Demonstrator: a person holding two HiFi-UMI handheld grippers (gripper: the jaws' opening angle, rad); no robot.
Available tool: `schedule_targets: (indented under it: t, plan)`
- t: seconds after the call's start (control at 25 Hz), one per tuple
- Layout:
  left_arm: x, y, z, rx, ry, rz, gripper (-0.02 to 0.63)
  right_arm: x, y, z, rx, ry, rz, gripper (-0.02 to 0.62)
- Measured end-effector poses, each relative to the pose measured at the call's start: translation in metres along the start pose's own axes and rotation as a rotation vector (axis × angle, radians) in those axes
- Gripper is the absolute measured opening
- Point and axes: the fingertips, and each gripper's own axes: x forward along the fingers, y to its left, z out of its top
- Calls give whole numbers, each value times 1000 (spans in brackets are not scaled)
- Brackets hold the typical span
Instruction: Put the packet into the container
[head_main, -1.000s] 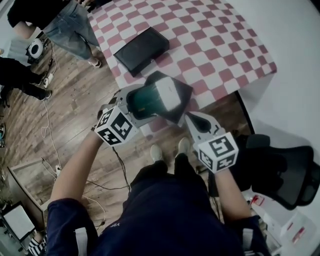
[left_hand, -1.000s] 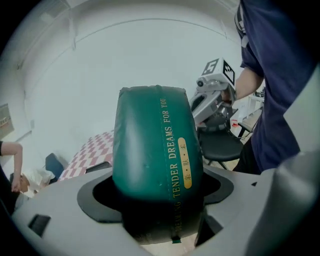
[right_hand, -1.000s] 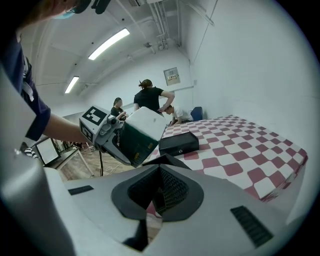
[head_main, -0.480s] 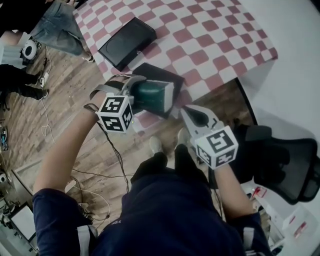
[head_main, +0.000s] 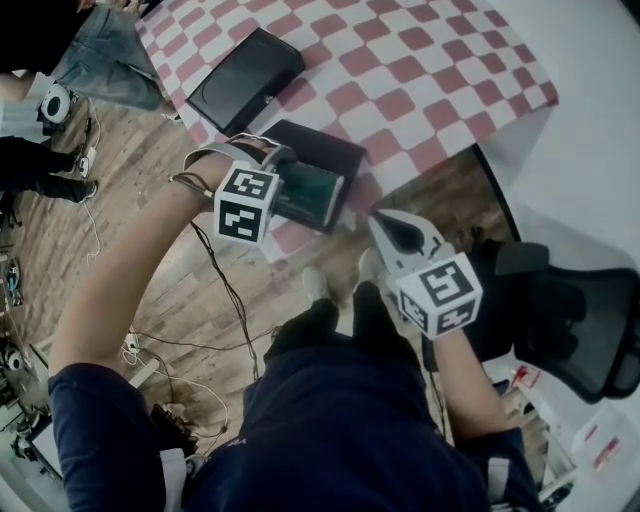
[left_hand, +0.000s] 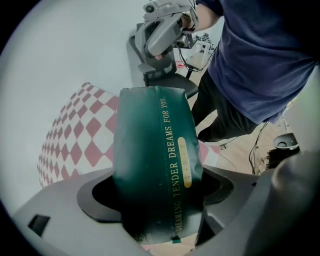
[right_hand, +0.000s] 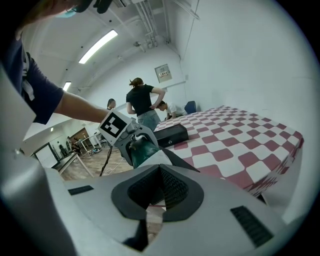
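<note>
A dark green packet (left_hand: 150, 150) with gold lettering stands clamped between the jaws of my left gripper (left_hand: 160, 205), which is shut on it. In the head view that left gripper (head_main: 285, 185) holds the packet (head_main: 312, 195) over the near edge of an open black container (head_main: 325, 148) at the corner of the checkered table (head_main: 420, 70). My right gripper (head_main: 397, 232) hangs lower right of the container, off the table, jaws shut and empty. The right gripper view shows the left gripper (right_hand: 131, 140) with the packet (right_hand: 142, 149).
A second, closed black box (head_main: 245, 78) lies farther back on the table; it also shows as the black box (right_hand: 171, 135). People stand at the far left (head_main: 100, 55). A black office chair (head_main: 575, 325) is at right. Cables (head_main: 215, 290) run over the wooden floor.
My left gripper has carried the packet up and forward onto the black container's near edge, and turned it from face-up to flatter. The right gripper has hardly moved.
</note>
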Motion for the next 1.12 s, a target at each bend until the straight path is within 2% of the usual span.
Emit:
schedule_targets:
  t: [0.24, 0.48, 0.88, 1.12]
  plan:
    - [8, -2, 1, 28, 52, -141, 460, -2, -11, -12, 26, 6, -13, 9]
    - [9, 0, 3, 15, 45, -172, 462, 2, -14, -16, 34, 9, -7, 9]
    - [-11, 0, 17, -55, -41, -98, 462, 8, -2, -10, 11, 8, 13, 9]
    - [-35, 2, 26, -150, -142, 14, 461, 6, 10, 5, -30, 4, 16, 9]
